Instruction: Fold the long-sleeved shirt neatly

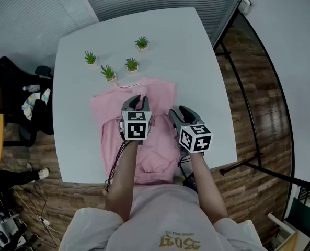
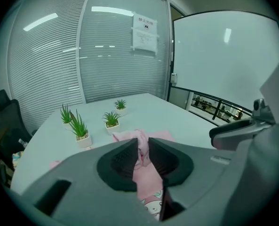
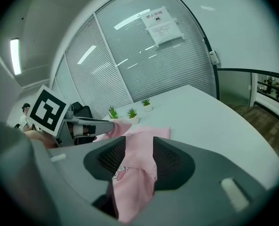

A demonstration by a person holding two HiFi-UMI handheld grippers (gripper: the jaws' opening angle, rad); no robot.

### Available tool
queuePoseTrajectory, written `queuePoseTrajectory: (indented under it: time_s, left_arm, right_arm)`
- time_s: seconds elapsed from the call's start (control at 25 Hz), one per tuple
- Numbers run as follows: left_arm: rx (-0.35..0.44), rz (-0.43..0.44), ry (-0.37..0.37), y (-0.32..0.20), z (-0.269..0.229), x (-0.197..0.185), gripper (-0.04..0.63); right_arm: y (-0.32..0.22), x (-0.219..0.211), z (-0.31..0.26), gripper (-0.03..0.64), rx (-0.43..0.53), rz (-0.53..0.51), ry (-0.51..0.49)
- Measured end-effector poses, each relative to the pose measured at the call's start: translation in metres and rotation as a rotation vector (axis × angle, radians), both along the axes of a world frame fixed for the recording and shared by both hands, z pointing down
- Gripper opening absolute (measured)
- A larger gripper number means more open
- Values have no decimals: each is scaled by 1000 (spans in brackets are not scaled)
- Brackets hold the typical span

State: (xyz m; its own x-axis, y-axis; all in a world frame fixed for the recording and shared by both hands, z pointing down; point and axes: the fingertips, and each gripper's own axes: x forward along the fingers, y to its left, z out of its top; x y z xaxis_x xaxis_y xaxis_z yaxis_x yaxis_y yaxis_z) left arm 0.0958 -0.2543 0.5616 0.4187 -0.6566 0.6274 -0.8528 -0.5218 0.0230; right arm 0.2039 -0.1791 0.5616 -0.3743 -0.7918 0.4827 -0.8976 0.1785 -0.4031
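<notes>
The pink long-sleeved shirt (image 1: 157,143) lies on the white table (image 1: 196,61), collar toward the plants and hem at the near edge. My left gripper (image 1: 136,102) hovers over the shirt's chest. In the left gripper view it (image 2: 140,149) is shut on a bunched fold of the pink fabric (image 2: 140,138); which part of the shirt this is I cannot tell. My right gripper (image 1: 179,114) is at the shirt's right edge. In the right gripper view its jaws (image 3: 139,157) stand wide, with pink cloth (image 3: 137,173) between them and neither pad visibly pressing on it.
Several small potted plants (image 1: 108,72) stand just beyond the collar, one (image 1: 141,42) farther back. A black chair (image 1: 19,98) sits left of the table. Tripod legs (image 1: 249,156) stand on the wooden floor at the right. Cables (image 1: 113,169) hang over the near table edge.
</notes>
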Motion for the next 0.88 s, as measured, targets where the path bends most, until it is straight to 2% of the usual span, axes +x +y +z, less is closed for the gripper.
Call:
queuePoseTrajectory:
  time_s: [0.2, 0.32, 0.44, 0.56, 0.88]
  left_arm:
    - [-27, 61, -34, 6, 30, 21, 96]
    - [-62, 110, -18, 17, 39, 34, 188]
    - [-50, 132, -2, 24, 33, 38, 242]
    - [-29, 103, -8, 28, 17, 25, 255]
    - [10, -30, -14, 48, -6, -41, 268]
  right_arm:
    - [3, 4, 5, 187, -5, -15, -8]
    - [6, 4, 5, 187, -5, -27, -15]
    - [11, 3, 4, 187, 0, -43, -23]
    - [16, 0, 1, 187, 10, -65, -23]
    - [33, -9, -7, 190, 34, -119, -17]
